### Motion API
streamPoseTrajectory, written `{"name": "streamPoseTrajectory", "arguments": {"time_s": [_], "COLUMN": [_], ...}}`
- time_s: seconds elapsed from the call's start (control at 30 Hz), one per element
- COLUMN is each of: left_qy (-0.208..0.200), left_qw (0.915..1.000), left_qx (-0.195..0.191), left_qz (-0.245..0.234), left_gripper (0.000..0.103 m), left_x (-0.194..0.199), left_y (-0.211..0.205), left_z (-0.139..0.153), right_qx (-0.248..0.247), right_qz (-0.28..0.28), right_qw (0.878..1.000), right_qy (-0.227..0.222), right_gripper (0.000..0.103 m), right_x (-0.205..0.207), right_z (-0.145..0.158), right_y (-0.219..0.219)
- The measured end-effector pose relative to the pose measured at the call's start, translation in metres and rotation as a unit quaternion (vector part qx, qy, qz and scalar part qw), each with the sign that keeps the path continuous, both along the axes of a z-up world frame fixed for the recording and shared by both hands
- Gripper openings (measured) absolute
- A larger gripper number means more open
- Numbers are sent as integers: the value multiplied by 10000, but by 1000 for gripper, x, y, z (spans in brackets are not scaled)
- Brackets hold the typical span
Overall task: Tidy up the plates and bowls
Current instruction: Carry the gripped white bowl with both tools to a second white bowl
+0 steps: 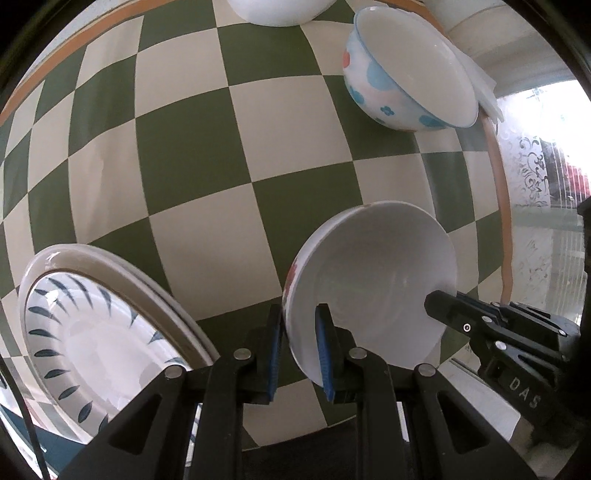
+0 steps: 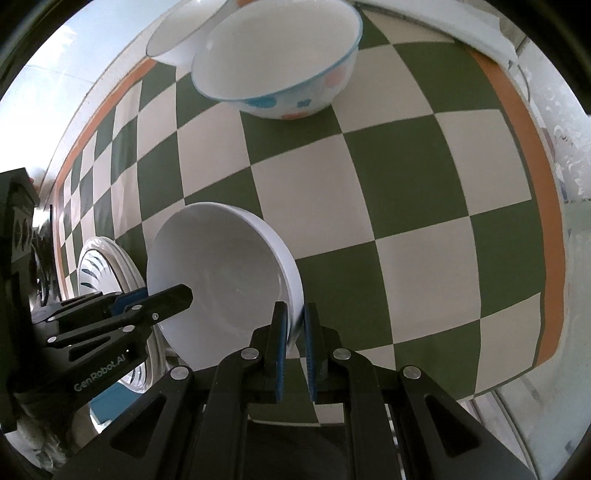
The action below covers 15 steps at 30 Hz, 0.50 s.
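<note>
A white bowl (image 1: 373, 280) is held tilted above the checked cloth by both grippers. My left gripper (image 1: 301, 350) is shut on its near left rim. My right gripper (image 2: 295, 330) is shut on its right rim; it also shows in the left wrist view (image 1: 443, 310). The same bowl shows in the right wrist view (image 2: 218, 273). A white plate with blue leaf marks (image 1: 103, 325) lies at the lower left, also seen in the right wrist view (image 2: 107, 266). A floral bowl with a blue rim (image 1: 402, 74) stands farther off; it also shows in the right wrist view (image 2: 280, 62).
The green and cream checked tablecloth (image 1: 207, 155) has an orange border (image 2: 524, 122). Another white bowl (image 1: 280, 11) stands at the far edge, behind the floral bowl (image 2: 173, 40). A white board (image 1: 484, 92) lies past the floral bowl. A patterned glass pane (image 1: 532, 170) is at the right.
</note>
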State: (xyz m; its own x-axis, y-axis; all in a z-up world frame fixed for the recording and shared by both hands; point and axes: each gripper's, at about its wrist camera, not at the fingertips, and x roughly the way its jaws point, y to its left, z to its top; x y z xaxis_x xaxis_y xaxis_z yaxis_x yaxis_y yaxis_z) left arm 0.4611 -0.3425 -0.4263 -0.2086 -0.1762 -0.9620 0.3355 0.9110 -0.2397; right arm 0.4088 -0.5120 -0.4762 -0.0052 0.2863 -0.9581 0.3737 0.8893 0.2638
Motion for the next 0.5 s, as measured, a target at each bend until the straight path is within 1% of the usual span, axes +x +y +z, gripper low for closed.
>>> {"name": "streamPoseTrajectory", "arguments": {"time_s": [0.1, 0.13, 0.2, 0.23, 0.27, 0.3, 0.37, 0.4, 0.5], "left_qy": [-119, -240, -452, -591, -666, -756, -841, -856, -838], "left_qw": [9999, 9997, 9989, 9982, 9977, 9970, 9962, 9958, 9955], "left_qx": [-9, -55, -120, -121, -108, -143, -234, -282, -344], "left_qz": [69, 88, 47, -9, -33, -9, 79, 139, 258], "left_gripper": [16, 16, 17, 19, 24, 26, 28, 28, 28], "left_x": [0, 2, 5, 10, 14, 22, 37, 49, 78], "left_y": [6, 8, 10, 9, 8, 4, -1, -7, -19], "left_z": [18, 29, 47, 57, 63, 69, 74, 74, 67], "right_qx": [251, 287, 376, 389, 380, 379, 441, 477, 579], "right_qz": [-159, -187, -357, -410, -505, -576, -734, -796, -1005], "right_qw": [9996, 9994, 9985, 9981, 9974, 9968, 9946, 9935, 9896], "right_qy": [31, -3, -185, -244, -346, -402, -586, -659, -848], "right_gripper": [13, 13, 15, 20, 25, 33, 42, 45, 45], "right_x": [2, 1, 1, 1, 2, 4, 12, 16, 32], "right_z": [4, 7, 23, 27, 36, 41, 50, 53, 55], "right_y": [-7, -9, -20, -23, -30, -35, -48, -54, -73]}}
